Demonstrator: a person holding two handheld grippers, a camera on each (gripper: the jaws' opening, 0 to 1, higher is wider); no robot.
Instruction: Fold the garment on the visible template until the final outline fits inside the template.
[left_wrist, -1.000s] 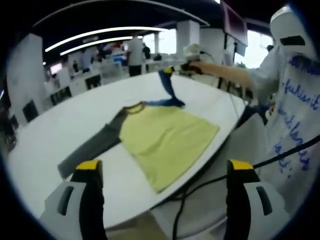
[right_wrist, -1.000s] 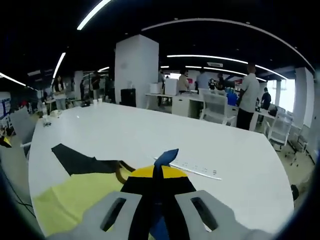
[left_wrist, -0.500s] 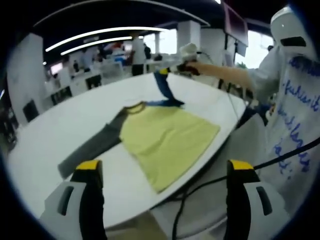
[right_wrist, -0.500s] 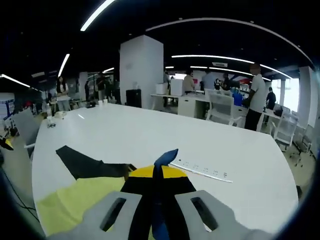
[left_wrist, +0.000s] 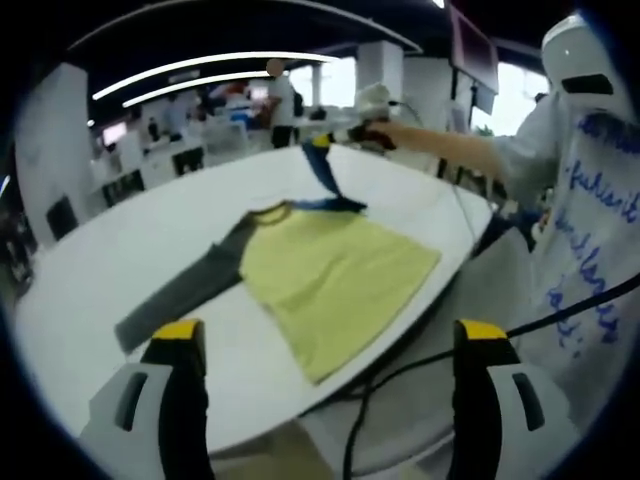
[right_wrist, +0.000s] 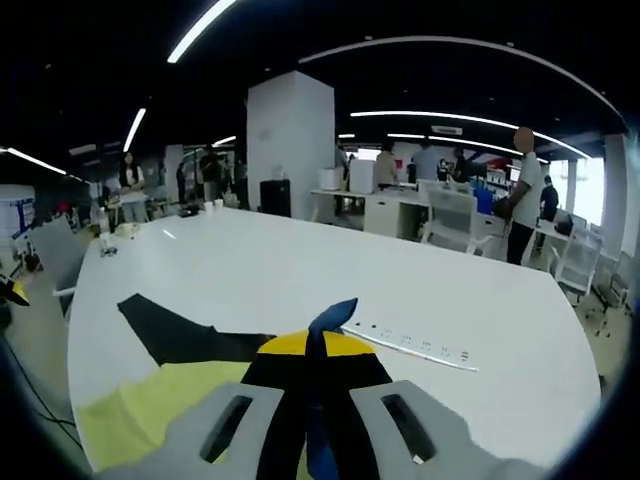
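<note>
A big white table (left_wrist: 120, 250) fills the middle of the left gripper view, and the shirt (left_wrist: 330, 275) lies flat on it near the person's edge, its yellow body spread out and its grey sleeve (left_wrist: 185, 290) stretched away toward the far side. The blue sleeve (left_wrist: 325, 175) is lifted off the table, pinched between the closed jaws of the right gripper (left_wrist: 335, 140), which a hand holds out over the table; in the right gripper view the blue cloth (right_wrist: 322, 340) sticks up from between those shut jaws, with a white power strip (right_wrist: 415, 345) lying just beyond. The left gripper (left_wrist: 330, 345) hangs back off the table edge, jaws wide apart, holding nothing
</note>
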